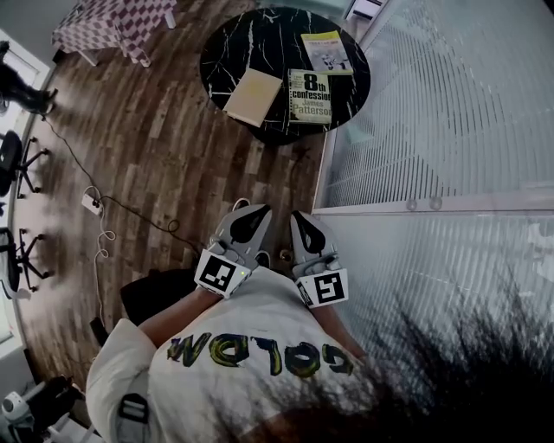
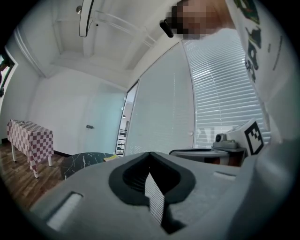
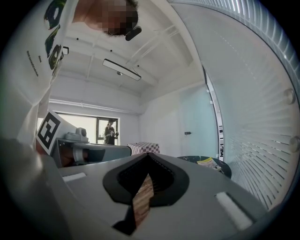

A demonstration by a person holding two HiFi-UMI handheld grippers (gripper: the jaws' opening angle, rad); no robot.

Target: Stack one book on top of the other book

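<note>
The person is standing on the wooden floor (image 1: pixel 173 147), well back from the round black marble worktop (image 1: pixel 229 43), and is holding both tools out level in front of a white shirt (image 1: pixel 260 316). The left tongs (image 1: pixel 249 215) are sitting fully closed, jaws pressed together with nothing between them. The right tongs (image 1: pixel 301 221) are doing the same, shut tight and empty (each tool's own camera is showing the ribbed pads meeting edge to edge). The two are hanging side by side, close but not touching, both pointing toward the worktop.

Three books are lying flat on the worktop, none of them stacked. A plain tan book (image 1: pixel 253 95) is resting at the near left edge, turned at a slant. Just beside it on the right, a yellow-green book (image 1: pixel 310 95) with heavy dark lettering is lying square to the viewer. Behind that one, toward the far right rim, a yellow book (image 1: pixel 326 50) is lying a little apart from the other two.

A glass wall with lowered blinds (image 1: pixel 450 104) is running along the right side. A table in a checkered cloth (image 1: pixel 117 26) is standing off to the left beyond the worktop, and a white power strip (image 1: pixel 91 203) is lying on the floor with its cable trailing.
</note>
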